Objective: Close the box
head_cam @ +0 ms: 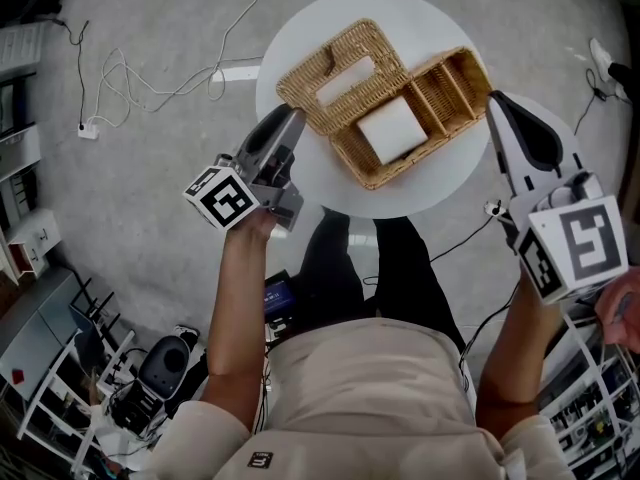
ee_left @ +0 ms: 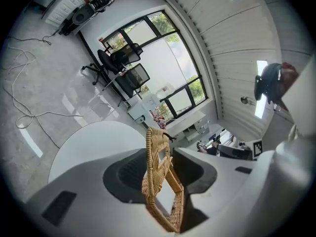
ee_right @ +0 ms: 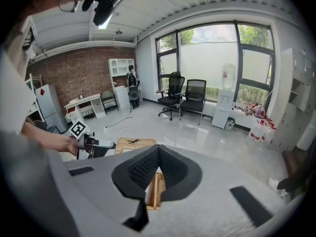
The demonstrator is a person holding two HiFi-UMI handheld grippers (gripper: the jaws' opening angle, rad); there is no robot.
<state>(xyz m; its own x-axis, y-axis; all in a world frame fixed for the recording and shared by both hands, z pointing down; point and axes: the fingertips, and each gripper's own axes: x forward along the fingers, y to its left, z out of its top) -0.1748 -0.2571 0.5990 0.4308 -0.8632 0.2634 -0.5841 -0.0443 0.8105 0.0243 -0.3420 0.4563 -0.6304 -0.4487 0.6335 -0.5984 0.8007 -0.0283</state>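
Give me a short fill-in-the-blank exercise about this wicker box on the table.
1. The woven wicker box sits on a round white ____.
2. The left gripper is clamped on the box's open wicker ____.
3. The rectangular block inside the box is coloured ____.
Missing words: table; lid; white.
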